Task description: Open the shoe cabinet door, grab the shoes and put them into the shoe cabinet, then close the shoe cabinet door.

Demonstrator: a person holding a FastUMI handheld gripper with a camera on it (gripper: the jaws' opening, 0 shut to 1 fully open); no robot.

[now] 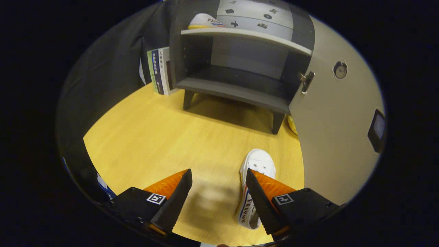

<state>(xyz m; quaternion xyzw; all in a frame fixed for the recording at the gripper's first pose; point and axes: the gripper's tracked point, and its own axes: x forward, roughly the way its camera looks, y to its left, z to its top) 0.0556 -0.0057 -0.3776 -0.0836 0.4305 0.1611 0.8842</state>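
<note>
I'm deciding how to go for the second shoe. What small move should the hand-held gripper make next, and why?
Probably shift the hand-held gripper sideways toward the open cabinet door before closing. Its fingers are open, and the white shoe on the floor lies under one finger rather than between the two. The other shoe already sits on the cabinet's shelf.

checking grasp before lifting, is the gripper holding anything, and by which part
Nothing is held. The gripper is open over the floor; the shoe lies under its right finger, not between them.
</note>
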